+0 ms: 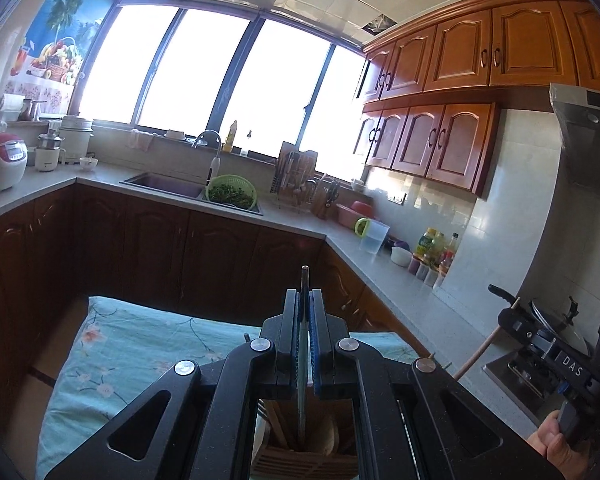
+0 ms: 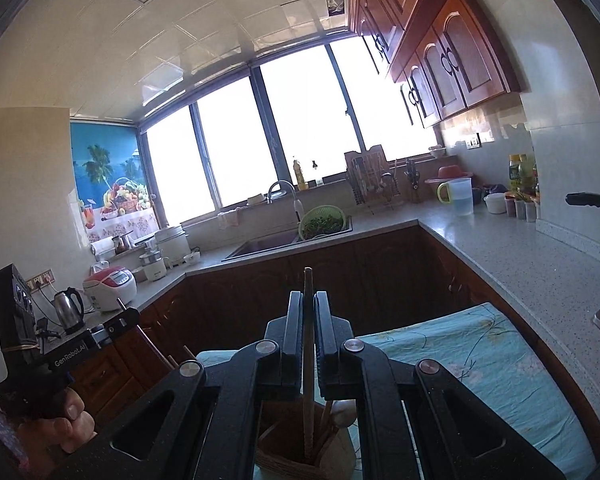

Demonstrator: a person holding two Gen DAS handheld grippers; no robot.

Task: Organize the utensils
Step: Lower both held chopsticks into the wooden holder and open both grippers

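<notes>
My left gripper [image 1: 305, 294] is shut on a thin pale chopstick with a dark tip [image 1: 302, 360], held upright with its lower end inside a wooden utensil holder [image 1: 304, 460]. My right gripper [image 2: 309, 296] is shut on a brown wooden chopstick [image 2: 309, 360], also upright, its lower end in the same holder [image 2: 304, 460]. The holder stands on a table with a light blue flowered cloth [image 1: 132, 344], below both grippers, and has other wooden utensils in it. The right gripper also shows at the right edge of the left wrist view [image 1: 508, 300], holding its stick [image 1: 480, 352].
Kitchen counters run around the room: a sink with a green colander [image 1: 231, 194], a rice cooker [image 1: 0, 160], a utensil rack [image 1: 296, 176], a clear jug [image 1: 374, 236], bottles and jars [image 1: 432, 256], a stove with a pan [image 1: 556, 328]. A kettle [image 2: 69, 308] stands at the left.
</notes>
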